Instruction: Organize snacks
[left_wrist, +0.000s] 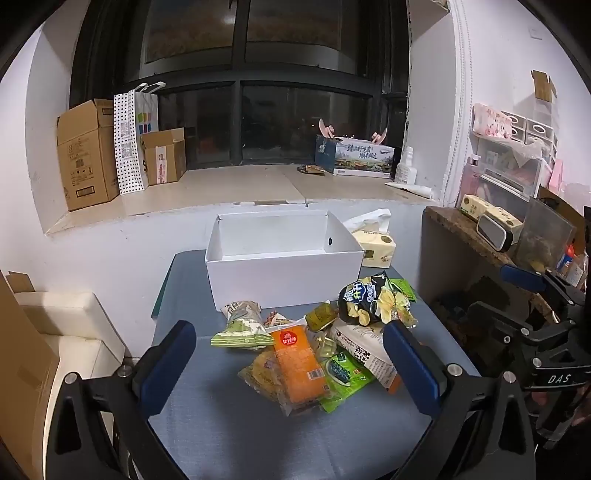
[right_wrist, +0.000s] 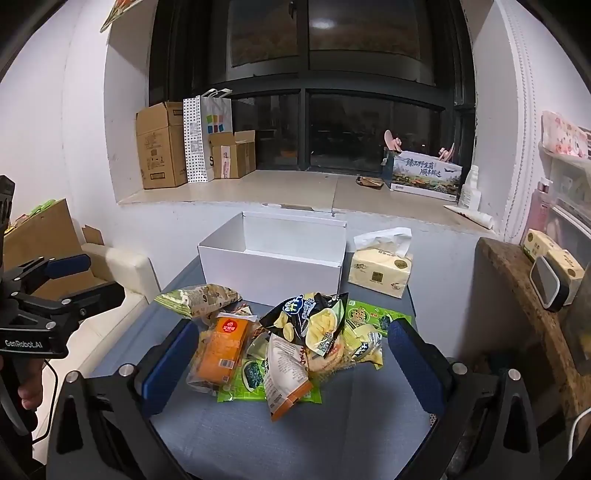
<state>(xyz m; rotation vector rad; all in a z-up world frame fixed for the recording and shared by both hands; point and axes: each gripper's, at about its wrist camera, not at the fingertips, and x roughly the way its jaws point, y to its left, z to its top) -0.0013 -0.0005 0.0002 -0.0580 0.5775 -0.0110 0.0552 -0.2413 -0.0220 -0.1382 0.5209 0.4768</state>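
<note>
A pile of snack packets lies on the blue-grey table (left_wrist: 207, 373): an orange packet (left_wrist: 299, 358) (right_wrist: 223, 350), a black chip bag (left_wrist: 369, 299) (right_wrist: 310, 317), a green-white bag (left_wrist: 242, 325) (right_wrist: 199, 295), a green seaweed pack (left_wrist: 343, 376) and a white-orange pack (right_wrist: 286, 373). An open, empty white box (left_wrist: 280, 273) (right_wrist: 269, 273) stands behind the pile. My left gripper (left_wrist: 291, 354) is open, its fingers on either side of the pile. My right gripper (right_wrist: 291, 350) is open the same way. Neither holds anything.
A tissue pack (left_wrist: 375, 247) (right_wrist: 380, 271) stands right of the box. A windowsill (left_wrist: 229, 188) behind holds cardboard boxes (left_wrist: 85, 155) and a printed box (left_wrist: 354, 157). A cluttered side shelf (left_wrist: 491, 236) stands right; a cream seat (left_wrist: 74, 332) is left.
</note>
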